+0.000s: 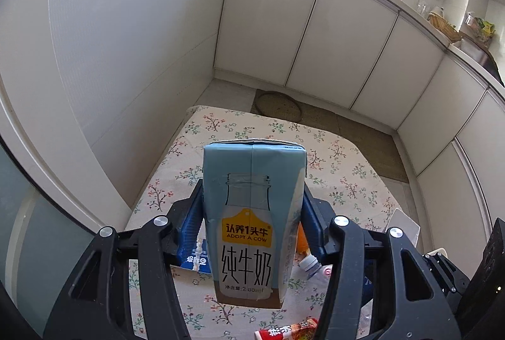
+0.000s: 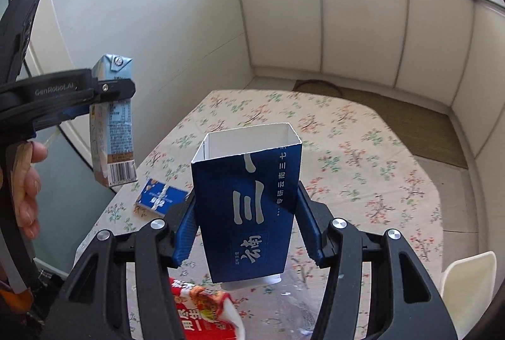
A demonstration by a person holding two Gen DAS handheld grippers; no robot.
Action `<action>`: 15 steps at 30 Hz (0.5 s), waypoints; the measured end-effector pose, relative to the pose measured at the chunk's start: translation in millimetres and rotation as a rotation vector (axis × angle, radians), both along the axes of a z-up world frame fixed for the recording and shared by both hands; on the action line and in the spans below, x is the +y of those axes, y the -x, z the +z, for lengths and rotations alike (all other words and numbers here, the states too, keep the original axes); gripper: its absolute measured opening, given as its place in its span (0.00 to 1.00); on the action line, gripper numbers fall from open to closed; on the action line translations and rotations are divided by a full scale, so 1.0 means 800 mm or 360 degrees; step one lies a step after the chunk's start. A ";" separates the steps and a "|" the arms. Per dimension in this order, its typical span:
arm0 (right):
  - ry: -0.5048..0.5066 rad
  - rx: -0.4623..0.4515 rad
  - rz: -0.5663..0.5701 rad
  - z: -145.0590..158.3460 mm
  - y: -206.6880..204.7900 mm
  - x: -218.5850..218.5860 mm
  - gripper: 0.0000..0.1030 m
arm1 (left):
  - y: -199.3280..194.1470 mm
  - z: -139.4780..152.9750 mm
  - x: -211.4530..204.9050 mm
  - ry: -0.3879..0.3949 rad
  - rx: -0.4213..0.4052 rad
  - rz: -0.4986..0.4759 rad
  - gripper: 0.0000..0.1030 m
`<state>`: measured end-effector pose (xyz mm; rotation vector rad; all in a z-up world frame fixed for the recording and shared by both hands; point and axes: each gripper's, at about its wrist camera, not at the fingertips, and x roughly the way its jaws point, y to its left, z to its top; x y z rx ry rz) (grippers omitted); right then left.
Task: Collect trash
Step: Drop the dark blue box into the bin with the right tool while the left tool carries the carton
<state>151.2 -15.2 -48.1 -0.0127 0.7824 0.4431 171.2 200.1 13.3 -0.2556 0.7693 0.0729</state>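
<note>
we grip the milk carton [image 1: 249, 220] in the left gripper [image 1: 252, 223] and the blue box [image 2: 249, 207] in the right gripper [image 2: 247, 223]. we keep both squeezes steady, carrying clear of litter at six o'clock.

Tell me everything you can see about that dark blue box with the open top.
The dark blue box is a tall, thin paperboard carton with white Chinese lettering and a white inside. Its top end is open and looks empty. It is held roughly upright above the floral tablecloth, clamped near its lower half by the right gripper, whose blue pads press its two sides. Nothing else touches it.
</note>
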 end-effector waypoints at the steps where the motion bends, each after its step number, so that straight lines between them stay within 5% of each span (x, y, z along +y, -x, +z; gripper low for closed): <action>1: -0.0006 -0.0014 -0.0021 0.003 0.001 -0.008 0.54 | 0.001 0.002 -0.006 0.0001 -0.0011 -0.0009 0.51; 15: -0.0017 -0.0148 -0.0346 0.033 0.017 -0.125 0.54 | -0.012 0.005 -0.092 -0.0025 -0.0065 -0.0162 0.51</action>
